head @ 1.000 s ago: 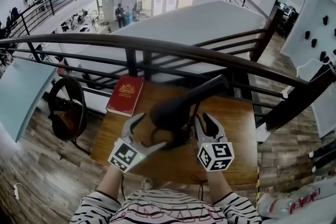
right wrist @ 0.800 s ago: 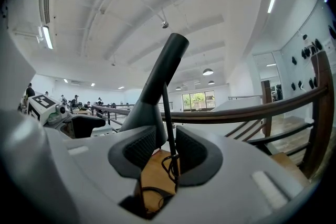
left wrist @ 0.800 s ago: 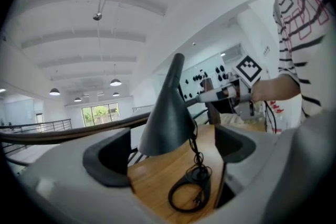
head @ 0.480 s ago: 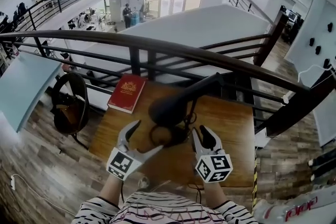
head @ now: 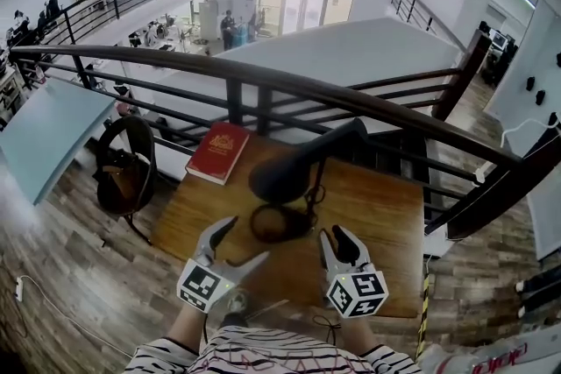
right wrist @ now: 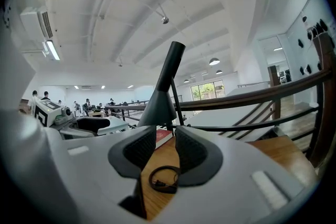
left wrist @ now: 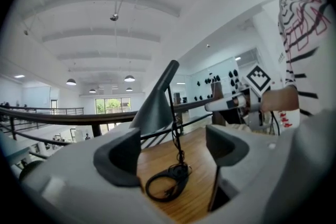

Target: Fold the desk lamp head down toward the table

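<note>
The black desk lamp stands on the wooden table [head: 386, 215]. Its cone head [head: 279, 177] hangs low over the round base [head: 280, 223], where the cord is coiled, and its arm [head: 342, 138] slopes up to the right. My left gripper [head: 244, 239] is near the table's front edge, left of the base and apart from it; its jaws are closing with nothing between them. My right gripper [head: 335, 236] is right of the base, its jaws a narrow gap apart and empty. Both gripper views show the lamp head [left wrist: 155, 107] [right wrist: 160, 105] ahead, untouched.
A red book [head: 219, 151] lies at the table's far left corner. A dark handrail [head: 289, 83] runs right behind the table. A black bag [head: 123, 166] sits on the floor to the left. The table's front edge is just under my grippers.
Both grippers have drawn back from the lamp toward the table's front edge. The left jaws have narrowed a little. The lamp has not moved.
</note>
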Tool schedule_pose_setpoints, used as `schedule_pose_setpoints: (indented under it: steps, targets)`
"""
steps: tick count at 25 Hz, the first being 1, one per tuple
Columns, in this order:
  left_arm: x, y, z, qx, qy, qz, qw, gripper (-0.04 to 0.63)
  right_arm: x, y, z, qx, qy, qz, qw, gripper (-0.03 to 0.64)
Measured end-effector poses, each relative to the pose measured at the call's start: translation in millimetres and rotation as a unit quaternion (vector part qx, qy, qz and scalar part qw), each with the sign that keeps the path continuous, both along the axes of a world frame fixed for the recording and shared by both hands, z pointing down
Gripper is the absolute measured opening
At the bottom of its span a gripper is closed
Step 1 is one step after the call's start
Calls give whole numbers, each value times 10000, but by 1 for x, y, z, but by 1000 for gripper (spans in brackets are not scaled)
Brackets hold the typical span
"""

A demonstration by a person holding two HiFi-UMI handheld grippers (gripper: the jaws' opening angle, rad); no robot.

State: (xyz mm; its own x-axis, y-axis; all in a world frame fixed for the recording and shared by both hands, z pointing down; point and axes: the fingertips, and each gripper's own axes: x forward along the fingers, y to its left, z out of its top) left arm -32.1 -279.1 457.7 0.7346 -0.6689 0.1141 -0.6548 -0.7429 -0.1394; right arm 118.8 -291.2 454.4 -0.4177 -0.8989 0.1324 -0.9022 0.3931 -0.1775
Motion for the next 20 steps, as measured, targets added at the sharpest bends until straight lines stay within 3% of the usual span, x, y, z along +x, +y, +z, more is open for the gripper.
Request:
schedule_pose_setpoints:
  steps: [3, 16, 20]
  targets:
    - [3, 15, 0, -19, 70, -45, 10000, 349, 9, 15, 2, -40, -20, -16, 10000, 118]
    - [-4, 64, 9, -119, 494, -539, 9973, 17, 12, 68, 20, -173, 25, -319, 9993, 99]
    - [-5, 78, 13, -172, 528, -692, 9961, 3, 13, 82, 24, -169, 23, -402, 9990, 59]
